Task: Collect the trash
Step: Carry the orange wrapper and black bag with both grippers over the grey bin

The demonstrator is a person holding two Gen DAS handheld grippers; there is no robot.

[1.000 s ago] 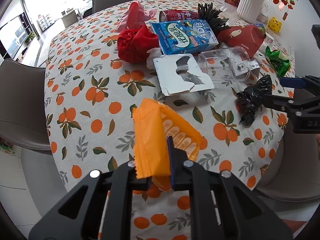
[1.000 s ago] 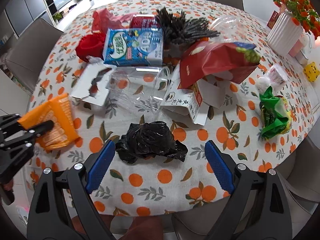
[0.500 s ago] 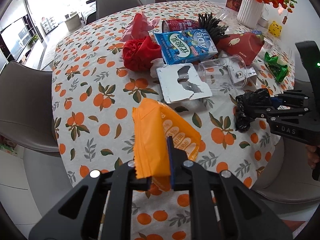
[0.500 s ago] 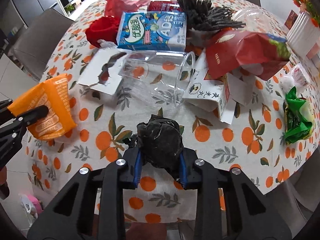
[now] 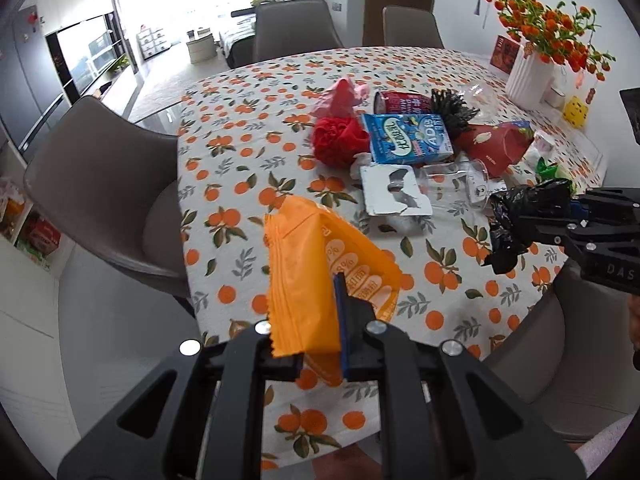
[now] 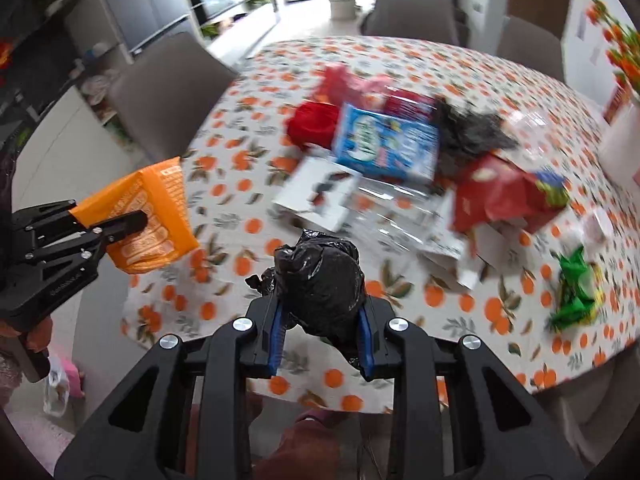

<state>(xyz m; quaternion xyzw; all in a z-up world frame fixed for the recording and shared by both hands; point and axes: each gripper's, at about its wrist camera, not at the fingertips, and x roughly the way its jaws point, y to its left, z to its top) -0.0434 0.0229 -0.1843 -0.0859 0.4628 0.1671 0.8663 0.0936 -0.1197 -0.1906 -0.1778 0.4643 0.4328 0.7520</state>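
Above the near table edge we hold two pieces: left gripper point(image 5: 320, 344) clamped on the orange wrapper point(image 5: 320, 276), right gripper point(image 6: 320, 340) clamped on the black bag point(image 6: 320, 280). Most litter (blue carton point(image 5: 408, 138), red bag point(image 5: 496, 148), green wrapper point(image 6: 576, 288)) lies uncollected farther back.

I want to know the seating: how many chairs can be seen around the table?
3 in the left wrist view: one chair at the table's left side and two at the far side, a wider one and a narrower one. Others may be out of view.
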